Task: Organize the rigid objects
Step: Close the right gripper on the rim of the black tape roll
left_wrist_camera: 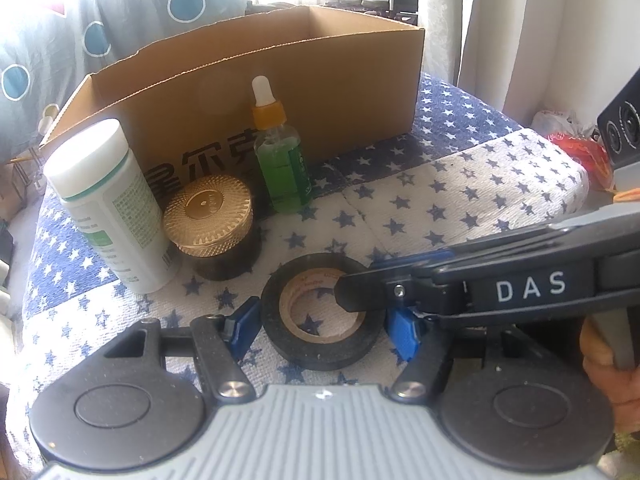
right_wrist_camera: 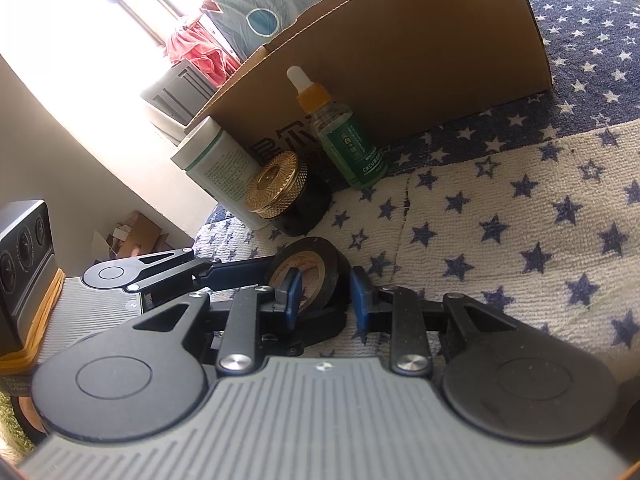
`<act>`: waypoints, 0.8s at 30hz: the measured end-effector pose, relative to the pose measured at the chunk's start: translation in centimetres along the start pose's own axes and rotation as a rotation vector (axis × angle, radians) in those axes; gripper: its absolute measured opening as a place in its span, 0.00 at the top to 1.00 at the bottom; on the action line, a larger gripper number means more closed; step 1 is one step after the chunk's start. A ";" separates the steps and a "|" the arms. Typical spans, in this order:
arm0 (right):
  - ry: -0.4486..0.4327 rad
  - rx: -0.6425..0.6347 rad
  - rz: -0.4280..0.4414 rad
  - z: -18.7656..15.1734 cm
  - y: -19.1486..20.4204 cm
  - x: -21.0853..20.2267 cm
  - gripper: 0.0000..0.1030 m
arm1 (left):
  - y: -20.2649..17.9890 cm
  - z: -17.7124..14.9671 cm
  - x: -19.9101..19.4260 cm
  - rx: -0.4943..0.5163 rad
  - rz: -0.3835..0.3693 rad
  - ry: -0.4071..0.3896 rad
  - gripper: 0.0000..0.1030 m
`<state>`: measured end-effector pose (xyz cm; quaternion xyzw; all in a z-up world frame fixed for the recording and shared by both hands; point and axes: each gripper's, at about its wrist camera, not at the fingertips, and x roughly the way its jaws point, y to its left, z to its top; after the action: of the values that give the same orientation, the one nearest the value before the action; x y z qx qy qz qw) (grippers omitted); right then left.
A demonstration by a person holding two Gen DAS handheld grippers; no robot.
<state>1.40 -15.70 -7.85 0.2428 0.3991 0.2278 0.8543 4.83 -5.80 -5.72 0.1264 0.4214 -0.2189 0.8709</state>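
Note:
A black tape roll lies on the star-patterned cloth in front of me. My left gripper is shut on it, one blue pad against each outer side. My right gripper comes in from the right and is shut on the roll's wall, one pad inside the hole and the other outside. Behind the roll stand a white bottle, a black jar with a gold lid and a green dropper bottle. An open cardboard box stands behind them.
A black speaker-like device sits beside the cloth-covered surface, with a red bag near it. A patterned curtain hangs behind the box. A person's hand holds the right gripper's handle. The cloth's edge drops off at the left.

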 end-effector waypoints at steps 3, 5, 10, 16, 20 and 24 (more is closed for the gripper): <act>-0.002 -0.003 0.002 -0.1 0.3 -0.2 0.75 | -0.1 -0.1 -0.3 -0.002 0.004 -0.004 0.34; -0.003 -0.003 0.003 -0.1 0.4 -0.3 0.75 | -0.1 -0.1 -0.4 -0.003 0.005 -0.006 0.34; -0.008 -0.006 0.006 -0.2 0.7 -0.7 0.75 | -0.2 -0.2 -0.6 -0.005 0.008 -0.012 0.34; -0.013 -0.006 0.010 -0.1 0.7 -1.1 0.74 | -0.4 -0.1 -0.6 0.001 0.013 -0.016 0.34; -0.015 -0.006 0.012 0.0 0.6 -1.2 0.74 | -0.4 0.0 -0.7 -0.003 0.011 -0.018 0.34; -0.019 -0.007 0.011 0.0 0.5 -1.2 0.74 | -0.5 0.2 -0.6 -0.001 0.012 -0.018 0.34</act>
<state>0.62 -16.01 -6.80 0.2440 0.3888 0.2318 0.8576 4.42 -6.12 -5.14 0.1267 0.4127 -0.2145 0.8761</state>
